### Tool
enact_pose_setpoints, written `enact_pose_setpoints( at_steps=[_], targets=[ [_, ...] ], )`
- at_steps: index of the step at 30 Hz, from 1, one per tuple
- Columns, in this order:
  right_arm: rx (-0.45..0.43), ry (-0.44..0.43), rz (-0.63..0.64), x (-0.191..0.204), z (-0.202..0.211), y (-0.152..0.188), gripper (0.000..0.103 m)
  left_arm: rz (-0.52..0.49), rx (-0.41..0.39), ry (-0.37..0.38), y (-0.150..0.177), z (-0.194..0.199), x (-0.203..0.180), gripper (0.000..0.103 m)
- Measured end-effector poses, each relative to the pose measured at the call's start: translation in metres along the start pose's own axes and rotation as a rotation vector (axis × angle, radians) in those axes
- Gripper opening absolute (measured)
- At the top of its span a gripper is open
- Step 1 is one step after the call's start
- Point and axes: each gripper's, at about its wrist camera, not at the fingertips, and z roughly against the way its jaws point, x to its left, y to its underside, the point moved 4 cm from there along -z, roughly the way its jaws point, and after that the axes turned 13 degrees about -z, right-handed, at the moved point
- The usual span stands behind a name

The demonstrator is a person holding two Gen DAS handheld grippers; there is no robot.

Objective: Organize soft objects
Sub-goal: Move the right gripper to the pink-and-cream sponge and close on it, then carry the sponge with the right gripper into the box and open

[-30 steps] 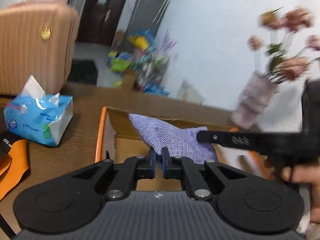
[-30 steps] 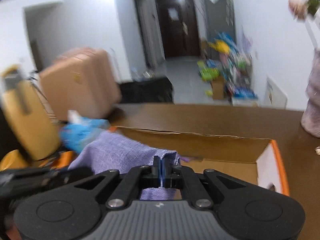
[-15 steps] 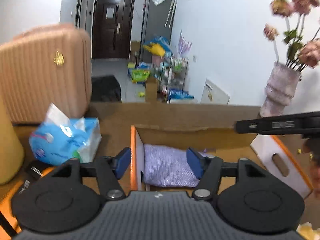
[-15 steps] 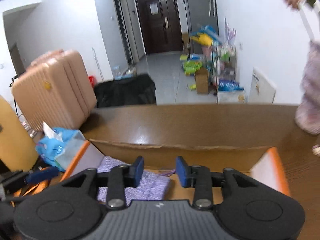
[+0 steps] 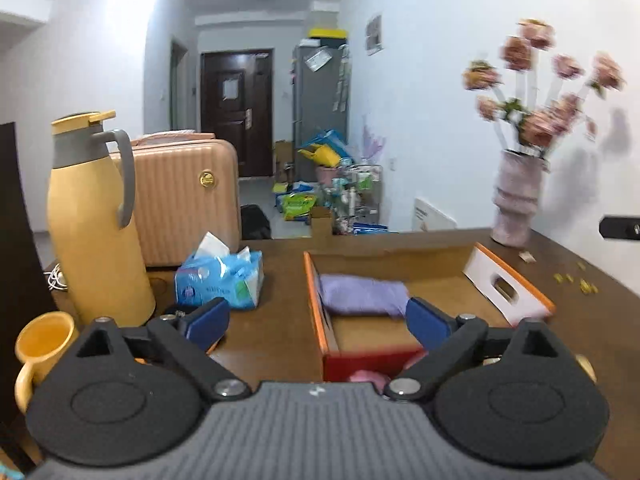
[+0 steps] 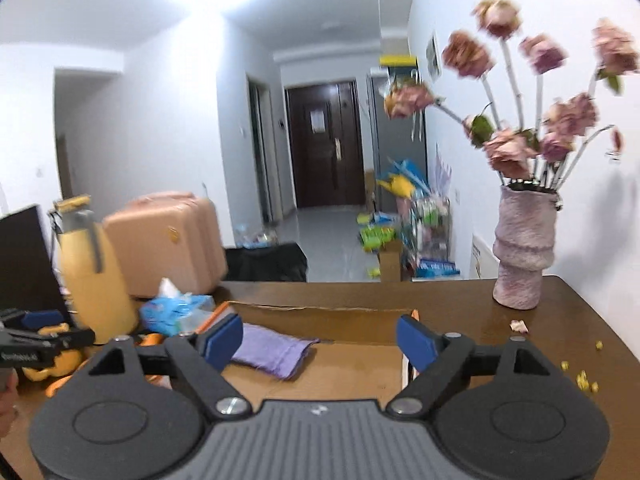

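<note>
Both empty: left gripper (image 5: 318,320) and right gripper (image 6: 319,340), jaws just opened wide, nothing between. Purple cloth (image 5: 362,294), folded, flat at centre frame inside cardboard box (image 5: 314,304), against its left wall, probably to leave room for more.

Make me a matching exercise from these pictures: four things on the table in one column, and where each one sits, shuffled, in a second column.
1. purple cloth
2. yellow thermos
3. tissue pack
4. vase of flowers

A. far right part of the table
B. between the thermos and the box
C. inside the cardboard box
D. left side, behind the yellow mug

Pairs: 1-C, 2-D, 3-B, 4-A
</note>
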Motion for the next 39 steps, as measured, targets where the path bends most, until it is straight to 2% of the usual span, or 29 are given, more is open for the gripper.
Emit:
enact_pose_setpoints(
  at_steps=[3,6,9,12,14,18,23,25,26,28,30,31,33,35,39],
  targets=[
    [-0.04,-0.034,0.006,0.003,0.047,0.034,0.086,-0.021,-0.039,0.017,0.026,0.04,-0.018,0.102],
    [-0.061,-0.06,0.026,0.008,0.082,0.075,0.093,-0.009,-0.062,0.036,0.057,0.076,-0.037,0.102],
    [-0.096,-0.048,0.036,0.012,0.11,0.119,0.098,0.01,-0.086,0.058,0.088,0.109,-0.056,0.102],
    [-0.094,-0.025,0.058,0.02,0.126,0.165,0.101,0.049,-0.077,0.106,0.112,0.131,-0.072,0.102],
    [-0.059,-0.007,0.071,0.025,0.134,0.191,0.101,0.043,-0.05,0.143,0.124,0.139,-0.081,0.102],
    [-0.022,-0.009,-0.018,0.022,0.146,0.219,0.1,0.035,-0.04,0.177,0.129,0.138,-0.09,0.102],
    [-0.012,-0.003,-0.036,0.022,0.147,0.223,0.098,0.114,0.003,0.286,0.131,0.112,-0.103,0.101],
    [0.025,-0.008,-0.092,0.016,0.138,0.221,0.082,0.135,0.011,0.315,0.131,0.098,-0.109,0.095],
    [0.041,-0.009,-0.121,0.012,0.132,0.222,0.072,0.147,0.024,0.323,0.131,0.088,-0.113,0.088],
    [0.079,-0.007,-0.16,0.007,0.118,0.225,0.067,0.182,0.08,0.354,0.132,0.068,-0.117,0.079],
    [0.084,0.004,-0.194,0.002,0.106,0.227,0.066,0.22,0.158,0.393,0.137,0.049,-0.121,0.062],
    [0.091,0.013,-0.209,0.0,0.099,0.228,0.063,0.236,0.183,0.411,0.139,0.041,-0.122,0.058],
    [0.111,-0.001,-0.22,0.0,0.089,0.231,0.052,0.277,0.214,0.441,0.142,0.03,-0.122,0.044],
    [0.136,-0.01,-0.237,-0.001,0.079,0.232,0.034,0.304,0.215,0.499,0.142,0.027,-0.122,0.031],
    [0.147,-0.017,-0.268,-0.002,0.069,0.233,0.032,0.323,0.223,0.519,0.145,0.026,-0.122,0.03]
  ],
)
